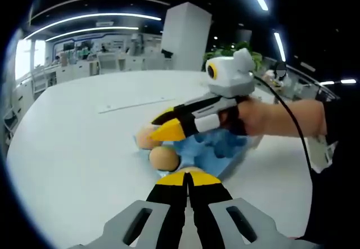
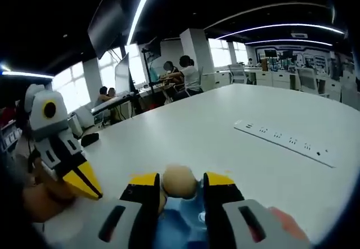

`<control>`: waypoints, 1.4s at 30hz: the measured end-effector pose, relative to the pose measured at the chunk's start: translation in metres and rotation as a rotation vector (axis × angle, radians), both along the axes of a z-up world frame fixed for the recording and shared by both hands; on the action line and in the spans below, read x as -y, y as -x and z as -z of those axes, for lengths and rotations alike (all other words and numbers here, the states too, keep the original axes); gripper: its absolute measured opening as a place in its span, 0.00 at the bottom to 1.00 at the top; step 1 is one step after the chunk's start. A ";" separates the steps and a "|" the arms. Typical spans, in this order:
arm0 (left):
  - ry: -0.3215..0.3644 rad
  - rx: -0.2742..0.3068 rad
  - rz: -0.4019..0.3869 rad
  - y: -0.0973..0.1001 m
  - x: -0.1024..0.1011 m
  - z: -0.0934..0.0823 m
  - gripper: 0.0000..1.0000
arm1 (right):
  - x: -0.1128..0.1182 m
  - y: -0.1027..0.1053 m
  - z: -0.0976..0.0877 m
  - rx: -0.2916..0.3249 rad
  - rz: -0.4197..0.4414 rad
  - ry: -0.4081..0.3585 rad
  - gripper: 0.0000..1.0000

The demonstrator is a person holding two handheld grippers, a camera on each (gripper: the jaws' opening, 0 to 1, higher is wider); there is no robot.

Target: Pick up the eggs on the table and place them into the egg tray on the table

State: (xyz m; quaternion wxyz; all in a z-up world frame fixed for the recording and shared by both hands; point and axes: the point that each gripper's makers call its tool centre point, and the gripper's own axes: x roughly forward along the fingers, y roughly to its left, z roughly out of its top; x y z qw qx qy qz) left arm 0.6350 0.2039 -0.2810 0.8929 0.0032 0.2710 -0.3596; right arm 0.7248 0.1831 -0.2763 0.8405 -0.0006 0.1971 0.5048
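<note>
Blue egg tray [image 1: 216,153] under the right gripper [image 2: 181,188] clamping an egg [image 2: 179,181], left gripper [image 1: 188,177] jaws together, empty.

bright ceiling strips [image 1: 90,17]; fisheye-bent edges; soft foreground blur

No readable text, label or number anywhere.
</note>
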 end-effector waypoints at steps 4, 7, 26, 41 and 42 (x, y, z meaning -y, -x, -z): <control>-0.002 0.000 0.001 0.000 0.000 0.000 0.01 | 0.013 -0.001 -0.013 0.017 0.010 -0.037 0.40; 0.000 -0.002 0.003 -0.001 0.000 0.000 0.01 | 0.025 -0.002 -0.017 0.036 0.022 -0.031 0.42; -0.011 -0.006 0.013 0.001 0.004 0.004 0.01 | 0.120 0.023 -0.033 0.170 0.077 0.022 0.59; -0.009 -0.008 0.010 0.000 0.004 0.007 0.01 | 0.182 0.064 -0.029 0.203 0.091 0.081 0.52; -0.008 -0.008 0.009 0.000 0.003 0.007 0.01 | 0.186 0.067 -0.030 0.205 0.094 0.083 0.52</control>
